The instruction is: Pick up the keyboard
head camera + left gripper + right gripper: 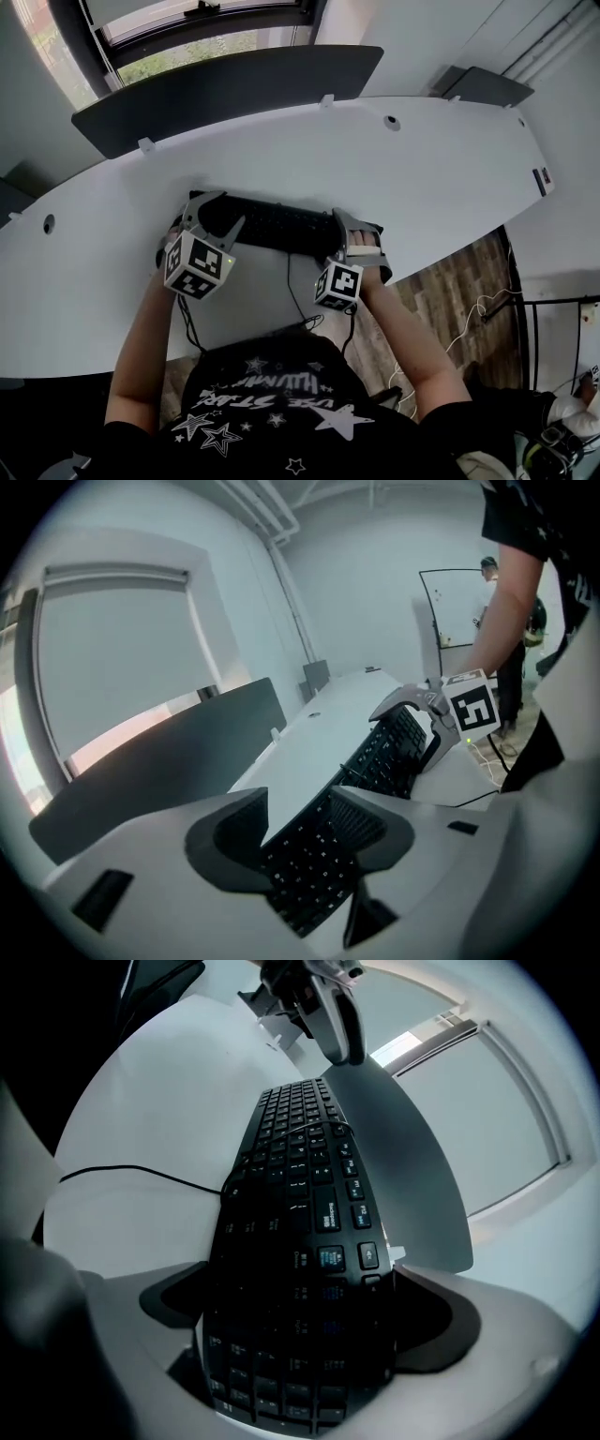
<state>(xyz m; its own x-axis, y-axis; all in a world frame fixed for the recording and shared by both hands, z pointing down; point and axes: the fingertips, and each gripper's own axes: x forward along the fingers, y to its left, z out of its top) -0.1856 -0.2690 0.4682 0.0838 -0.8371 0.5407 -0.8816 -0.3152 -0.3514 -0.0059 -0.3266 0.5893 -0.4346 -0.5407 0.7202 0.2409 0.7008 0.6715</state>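
Note:
A black curved keyboard lies across the white desk, close to its near edge. My left gripper straddles its left end. In the left gripper view the left gripper stands open, with the keyboard between the jaws and a strip of desk showing beside one pad. My right gripper is at the right end. In the right gripper view the right gripper is shut on the keyboard, which fills the space from pad to pad. The left gripper shows at the far end.
The keyboard's black cable runs over the desk's near edge toward the person. A dark partition panel stands along the far edge, below a window. Two cable holes pierce the desk. Wood floor lies to the right.

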